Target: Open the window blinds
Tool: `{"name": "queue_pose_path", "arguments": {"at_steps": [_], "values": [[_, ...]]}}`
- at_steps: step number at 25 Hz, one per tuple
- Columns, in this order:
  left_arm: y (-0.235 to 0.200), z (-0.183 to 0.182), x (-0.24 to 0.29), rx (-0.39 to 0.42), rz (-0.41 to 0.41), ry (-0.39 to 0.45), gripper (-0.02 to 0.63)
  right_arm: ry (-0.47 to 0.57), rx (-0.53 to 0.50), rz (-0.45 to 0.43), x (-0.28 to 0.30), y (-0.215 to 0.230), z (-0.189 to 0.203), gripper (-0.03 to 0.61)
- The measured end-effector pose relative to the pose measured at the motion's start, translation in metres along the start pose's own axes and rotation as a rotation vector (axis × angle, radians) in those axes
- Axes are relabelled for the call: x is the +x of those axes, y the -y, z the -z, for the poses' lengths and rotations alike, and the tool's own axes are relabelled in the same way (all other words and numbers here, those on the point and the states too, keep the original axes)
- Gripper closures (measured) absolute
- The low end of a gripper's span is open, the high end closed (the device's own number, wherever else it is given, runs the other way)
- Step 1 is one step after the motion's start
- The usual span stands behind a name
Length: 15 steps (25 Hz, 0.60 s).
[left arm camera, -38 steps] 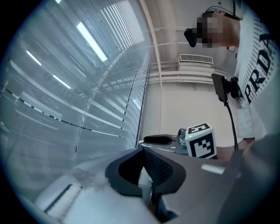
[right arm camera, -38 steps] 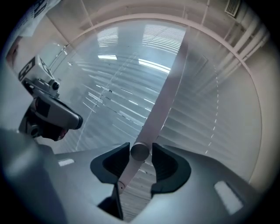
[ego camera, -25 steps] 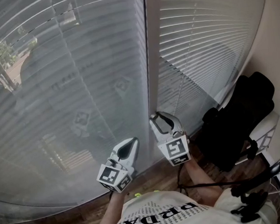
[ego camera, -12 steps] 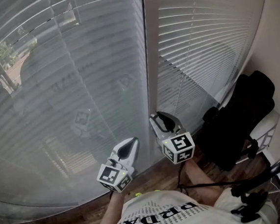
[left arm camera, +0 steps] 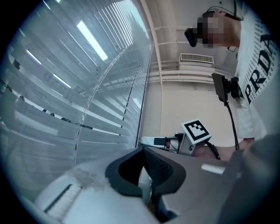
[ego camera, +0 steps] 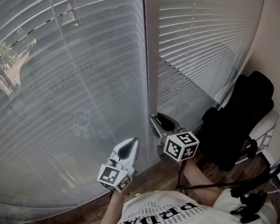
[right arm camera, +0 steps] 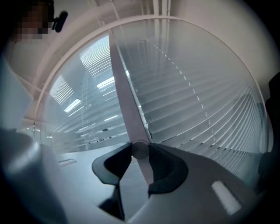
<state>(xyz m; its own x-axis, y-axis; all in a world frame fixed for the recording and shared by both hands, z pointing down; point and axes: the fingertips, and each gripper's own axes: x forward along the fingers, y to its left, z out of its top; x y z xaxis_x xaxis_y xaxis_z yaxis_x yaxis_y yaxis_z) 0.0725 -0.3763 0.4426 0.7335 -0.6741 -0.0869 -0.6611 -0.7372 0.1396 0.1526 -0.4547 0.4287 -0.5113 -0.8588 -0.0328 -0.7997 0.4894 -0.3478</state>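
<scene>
The step in hand looked like turning the slats. The right hand-held gripper (ego camera: 159, 117) pointed level at the window, close to the white post (ego camera: 152, 58) between the two panes. Its own view showed its jaws grasping a pale wand (right arm camera: 140, 150) by the rounded end, one pad on each side. I took this for the tilt wand of the blinds (ego camera: 69, 91), though I could not tell which pane's slats it served. The left hand-held gripper (ego camera: 131, 142) hung just beside it, near the left pane, clenched tip to tip on nothing and taking no part.

The blinds covered both panes from top to bottom. On the left the slats let through a glimpse of trees (ego camera: 4, 53) outside. On the right they looked paler and more nearly closed. The task therefore seemed only partly done. The next move probably called for more twisting of the wand in the same grip, without letting it slip out of the jaws. If the wrist ran out of turn, it would mean letting go and taking hold again.

There was no worktop here. The window ran down to a dark wooden floor (ego camera: 66, 217). A black bag (ego camera: 239, 119) stood in the corner against a plain pale wall (ego camera: 279, 46). The left gripper view showed a vent (left arm camera: 197, 57) high in the room.
</scene>
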Motion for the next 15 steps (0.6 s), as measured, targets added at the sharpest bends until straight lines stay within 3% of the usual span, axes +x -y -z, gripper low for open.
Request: {"name": "queue_pose_path", "arguments": {"at_steps": [5, 10, 12, 15], "values": [[0.0019, -0.0042, 0.0009, -0.001, 0.007, -0.001, 0.62, 0.004, 0.117, -0.02, 0.0003, -0.001, -0.0038, 0.445], [0.0032, -0.0036, 0.0025, -0.006, 0.012, 0.0, 0.62, 0.001, 0.095, -0.022, 0.001, -0.0008, -0.0037, 0.443], [0.0033, -0.0038, 0.0025, -0.01, 0.012, 0.002, 0.62, -0.01, 0.018, -0.012, 0.0001, -0.0016, -0.0039, 0.443], [0.0018, -0.005, 0.0013, -0.014, 0.004, 0.005, 0.62, -0.041, -0.211, 0.007, -0.0029, -0.0052, -0.0055, 0.442]]}}
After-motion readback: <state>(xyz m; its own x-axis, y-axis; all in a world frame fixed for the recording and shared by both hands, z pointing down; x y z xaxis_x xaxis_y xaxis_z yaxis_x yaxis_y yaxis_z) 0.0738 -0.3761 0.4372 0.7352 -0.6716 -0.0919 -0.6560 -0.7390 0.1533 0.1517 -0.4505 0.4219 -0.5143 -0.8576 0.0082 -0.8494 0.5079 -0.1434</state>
